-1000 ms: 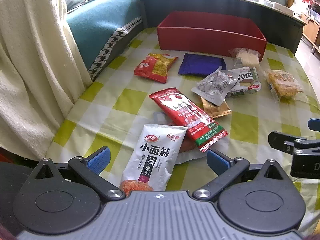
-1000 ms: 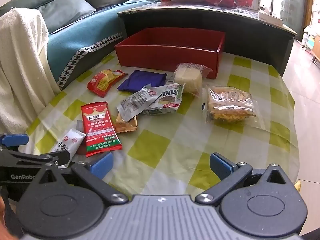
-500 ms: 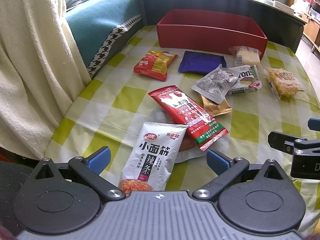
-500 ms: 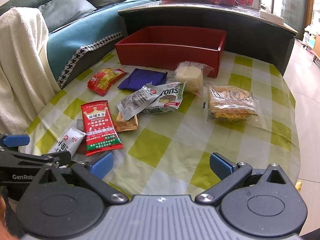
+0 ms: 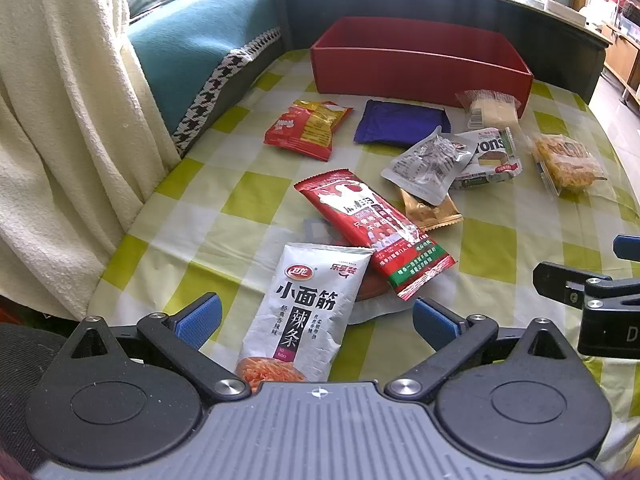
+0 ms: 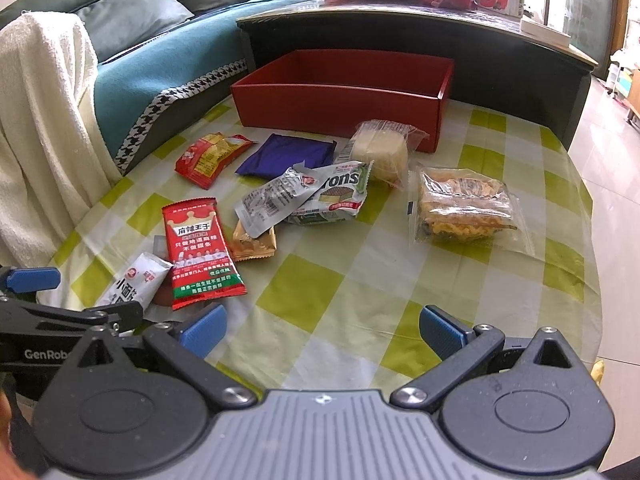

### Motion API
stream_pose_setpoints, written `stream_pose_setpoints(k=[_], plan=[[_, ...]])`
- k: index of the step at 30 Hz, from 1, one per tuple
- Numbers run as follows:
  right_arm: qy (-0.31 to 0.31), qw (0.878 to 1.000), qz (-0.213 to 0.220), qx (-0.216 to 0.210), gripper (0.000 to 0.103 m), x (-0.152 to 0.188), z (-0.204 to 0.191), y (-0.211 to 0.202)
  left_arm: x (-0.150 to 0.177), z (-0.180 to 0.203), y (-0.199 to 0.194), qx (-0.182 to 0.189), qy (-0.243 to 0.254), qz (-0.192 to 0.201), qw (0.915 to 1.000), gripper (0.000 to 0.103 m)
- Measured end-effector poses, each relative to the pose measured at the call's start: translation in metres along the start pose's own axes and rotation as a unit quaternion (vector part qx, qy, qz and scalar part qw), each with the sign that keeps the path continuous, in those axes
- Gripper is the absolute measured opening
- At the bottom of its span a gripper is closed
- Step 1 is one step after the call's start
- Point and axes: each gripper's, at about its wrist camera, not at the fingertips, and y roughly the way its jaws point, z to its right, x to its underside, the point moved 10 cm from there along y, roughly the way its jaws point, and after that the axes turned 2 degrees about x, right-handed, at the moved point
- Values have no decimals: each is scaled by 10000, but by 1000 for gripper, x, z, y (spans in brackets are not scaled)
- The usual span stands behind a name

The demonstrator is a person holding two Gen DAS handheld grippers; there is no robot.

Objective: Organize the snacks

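Several snack packets lie on a green-checked tablecloth (image 5: 248, 196). A white spicy-strip packet (image 5: 308, 312) lies between the open fingers of my left gripper (image 5: 316, 320), untouched. A long red packet (image 5: 372, 228) lies just beyond it. Farther off are a red-yellow packet (image 5: 308, 128), a purple packet (image 5: 400, 122), a silver packet (image 5: 428, 164) and a gold one (image 5: 430, 212). An empty red box (image 5: 420, 68) stands at the far edge. My right gripper (image 6: 324, 330) is open and empty over bare cloth, with a clear noodle bag (image 6: 464, 208) ahead.
A sofa with a white blanket (image 5: 60, 120) and a teal cover (image 5: 192, 40) borders the table's left side. A dark counter (image 6: 420, 28) with fruit and red packages rises behind the red box. The table's right edge (image 6: 592, 280) drops to a tiled floor.
Both grippers have shifted slightly forward and down toward the snacks. Nothing was grasped or moved.
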Motion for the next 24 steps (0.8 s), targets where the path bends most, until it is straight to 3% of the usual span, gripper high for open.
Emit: stream_pose_setpoints(k=[15, 24], plan=[[-79, 9999, -118, -74, 101, 0, -5, 6, 4, -4, 8, 36, -46, -183, 9998, 103], [-594, 9971, -186, -427, 101, -36, -31, 22, 0, -22, 26, 25, -78, -478, 9988, 101]])
